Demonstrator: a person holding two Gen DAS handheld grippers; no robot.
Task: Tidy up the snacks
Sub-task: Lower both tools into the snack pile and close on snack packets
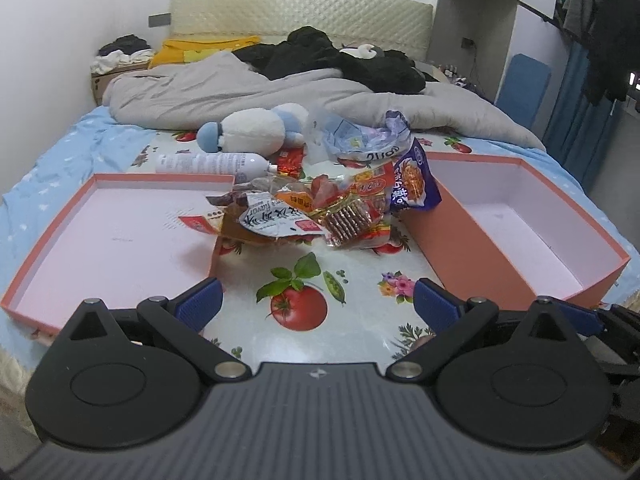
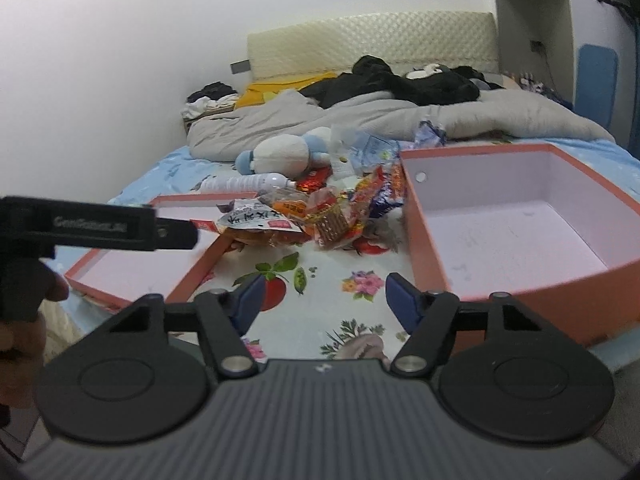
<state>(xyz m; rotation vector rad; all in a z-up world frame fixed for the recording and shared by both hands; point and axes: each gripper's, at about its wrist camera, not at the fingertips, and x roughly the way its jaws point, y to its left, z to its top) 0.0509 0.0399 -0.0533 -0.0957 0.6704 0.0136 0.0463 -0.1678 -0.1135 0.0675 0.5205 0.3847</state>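
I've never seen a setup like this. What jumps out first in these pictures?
A bright heap of snack packets sits mid-bed on a tablecloth printed with tomatoes and flowers. Either side of it lies an open orange box: a shallow one on the left, with a packet or two spilling over its edge, and a deeper one on the right, nothing in it. Behind the heap lie a white-and-blue plush toy and a white bottle.

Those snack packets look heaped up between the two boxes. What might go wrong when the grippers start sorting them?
The crinkly snack packets overlap in a loose heap, so closing on one may drag its neighbours along. One packet already overhangs the rim of the shallow salmon-pink cardboard lid and could get knocked off. The white spray bottle lies on its side beside the heap and may roll if nudged.
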